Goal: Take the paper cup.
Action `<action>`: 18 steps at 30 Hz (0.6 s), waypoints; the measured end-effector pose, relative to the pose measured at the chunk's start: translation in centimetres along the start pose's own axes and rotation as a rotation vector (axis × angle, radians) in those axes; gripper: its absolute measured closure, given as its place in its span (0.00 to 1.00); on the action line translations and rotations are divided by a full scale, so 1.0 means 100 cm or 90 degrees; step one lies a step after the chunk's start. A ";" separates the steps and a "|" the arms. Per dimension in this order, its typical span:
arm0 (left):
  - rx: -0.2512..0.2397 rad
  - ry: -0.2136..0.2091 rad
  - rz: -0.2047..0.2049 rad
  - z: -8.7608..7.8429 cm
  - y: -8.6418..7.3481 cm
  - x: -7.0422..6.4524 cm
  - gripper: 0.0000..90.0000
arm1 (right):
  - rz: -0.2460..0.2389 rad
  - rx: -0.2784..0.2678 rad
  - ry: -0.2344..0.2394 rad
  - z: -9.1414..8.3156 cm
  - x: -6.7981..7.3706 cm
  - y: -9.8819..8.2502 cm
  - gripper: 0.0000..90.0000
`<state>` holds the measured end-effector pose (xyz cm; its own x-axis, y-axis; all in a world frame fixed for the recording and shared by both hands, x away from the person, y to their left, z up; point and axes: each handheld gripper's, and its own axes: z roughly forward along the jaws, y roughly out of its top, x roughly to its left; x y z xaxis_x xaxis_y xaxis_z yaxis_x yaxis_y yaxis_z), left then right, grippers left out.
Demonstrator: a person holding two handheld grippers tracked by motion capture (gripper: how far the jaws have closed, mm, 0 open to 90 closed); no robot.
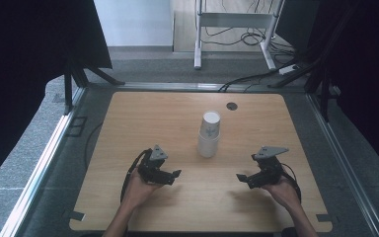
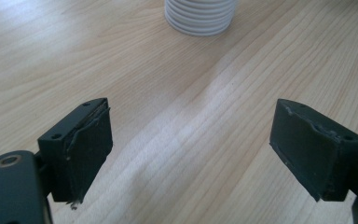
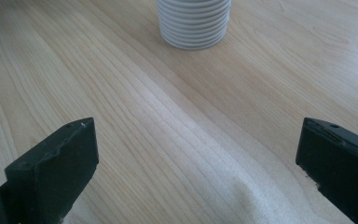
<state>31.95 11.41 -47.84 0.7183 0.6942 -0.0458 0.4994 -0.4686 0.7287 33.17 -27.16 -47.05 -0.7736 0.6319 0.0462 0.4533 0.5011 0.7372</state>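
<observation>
Two grippers: left gripper (image 1: pixel 176 174) and right gripper (image 1: pixel 240 177), jaws apart, empty, low in frame
Cups: white paper cup stack (image 1: pixel 209 134), upside down, frame centre; ribbed rims (image 2: pixel 200 16) stacked
Aim: both angled inward, probably flanking stack for a lift
Table (image 1: pixel 128 123): pale wood grain, matte

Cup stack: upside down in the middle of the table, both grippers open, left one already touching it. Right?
Not quite. The left gripper is not touching the cup stack: the high view shows bare table between them, and the left gripper view shows the stack well ahead of its open jaws. The rest holds: stack upside down, right gripper open too.
</observation>
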 end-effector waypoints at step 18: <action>-0.009 -0.016 0.015 0.015 0.028 0.006 0.15 | -0.084 0.027 0.023 0.001 -0.004 0.038 0.00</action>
<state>34.49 9.72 -46.85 0.7416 0.6693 -0.0458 0.4761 -0.4769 0.7388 35.25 -25.50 -44.35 -0.8428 0.5377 -0.0243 0.3643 0.6031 0.7096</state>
